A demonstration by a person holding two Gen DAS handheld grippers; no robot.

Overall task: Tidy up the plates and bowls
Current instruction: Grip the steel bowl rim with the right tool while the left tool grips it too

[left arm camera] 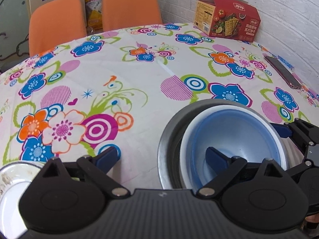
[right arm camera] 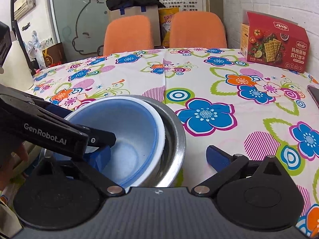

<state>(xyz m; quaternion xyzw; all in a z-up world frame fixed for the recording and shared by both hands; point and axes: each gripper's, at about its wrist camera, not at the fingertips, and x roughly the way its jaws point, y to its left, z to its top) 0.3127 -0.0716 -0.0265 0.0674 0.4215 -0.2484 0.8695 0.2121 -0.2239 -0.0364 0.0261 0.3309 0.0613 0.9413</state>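
My left tool (left arm camera: 161,155) is spread wide, one finger dipping inside the blue bowl (left arm camera: 239,137). That bowl is nested in a white one (right arm camera: 160,127), both inside the steel bowl (right arm camera: 177,139) on the table (left arm camera: 139,75). Right tool (right arm camera: 159,157) is apart too, straddling the steel rim

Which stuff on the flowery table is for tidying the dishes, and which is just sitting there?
For the job:
- blue bowl, nested in a white bowl
- metal bowl holding both
- patterned plate at the near left edge

Just lying about:
- cracker box
- phone
- two orange chairs behind the table
- bags behind the chairs
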